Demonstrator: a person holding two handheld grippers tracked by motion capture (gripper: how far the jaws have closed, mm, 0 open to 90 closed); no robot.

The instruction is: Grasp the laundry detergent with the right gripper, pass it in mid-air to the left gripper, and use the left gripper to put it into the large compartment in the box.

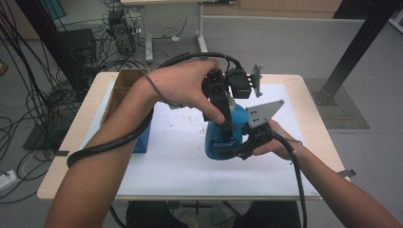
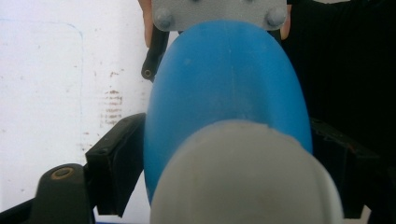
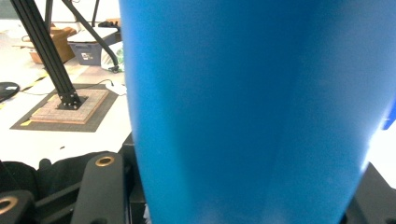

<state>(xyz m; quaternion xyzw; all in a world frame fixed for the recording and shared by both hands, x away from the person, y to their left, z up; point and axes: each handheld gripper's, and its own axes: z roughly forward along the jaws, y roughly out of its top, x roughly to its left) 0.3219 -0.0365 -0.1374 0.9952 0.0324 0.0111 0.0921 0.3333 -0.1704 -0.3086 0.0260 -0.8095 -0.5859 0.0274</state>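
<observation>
A blue bottle (image 1: 221, 140) with a white cap (image 2: 243, 177) stands upright at the middle of the white mat (image 1: 176, 161). My left gripper (image 1: 224, 124) comes down from above, its jaws pressed on either side of the bottle's upper body (image 2: 224, 93) with the cap between them. My right gripper (image 1: 241, 142) reaches in from the right and is shut on the bottle's lower body (image 3: 252, 102), which bulges between its jaws. A hand is wrapped around each gripper.
An open cardboard box (image 1: 124, 85) stands at the table's far left, with a blue box (image 1: 142, 138) in front of it under the left forearm. Brown specks dot the mat. Cables (image 1: 28, 95) cover the floor at left; a black frame post (image 1: 361, 42) rises at right.
</observation>
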